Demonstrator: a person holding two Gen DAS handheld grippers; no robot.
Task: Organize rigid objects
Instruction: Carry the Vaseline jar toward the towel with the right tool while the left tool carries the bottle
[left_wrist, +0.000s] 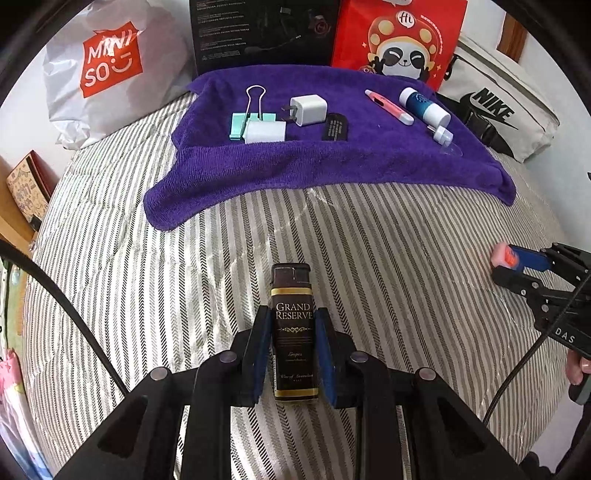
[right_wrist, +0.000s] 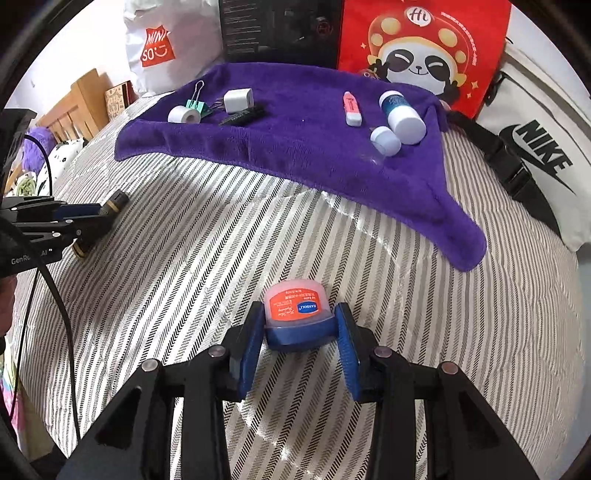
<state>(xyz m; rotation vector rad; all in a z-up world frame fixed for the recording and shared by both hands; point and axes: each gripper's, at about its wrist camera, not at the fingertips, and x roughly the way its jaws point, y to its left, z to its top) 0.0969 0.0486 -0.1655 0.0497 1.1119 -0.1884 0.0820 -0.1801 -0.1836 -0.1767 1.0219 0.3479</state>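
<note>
My left gripper (left_wrist: 291, 325) is shut on a dark brown "Grand Reserve" lighter (left_wrist: 293, 332) and holds it over the striped bed (left_wrist: 147, 277); it also shows in the right wrist view (right_wrist: 98, 221). My right gripper (right_wrist: 297, 319) is shut on a small pink jar with a blue lid (right_wrist: 295, 314); that jar also shows in the left wrist view (left_wrist: 504, 254). Ahead, a purple towel (left_wrist: 332, 162) carries a teal binder clip (left_wrist: 251, 118), a white tape roll (right_wrist: 183, 115), a white charger (left_wrist: 308, 109), a black tag (left_wrist: 334, 127), a pink pen (left_wrist: 388, 107) and a blue-white bottle (left_wrist: 424, 107).
Behind the towel stand a Miniso bag (left_wrist: 110, 66), a black box (left_wrist: 266, 29), a red panda bag (left_wrist: 402, 40) and a white Nike bag (left_wrist: 498, 110). A small white cap (right_wrist: 386, 139) lies beside the bottle. A wooden headboard (right_wrist: 74, 107) is at the left.
</note>
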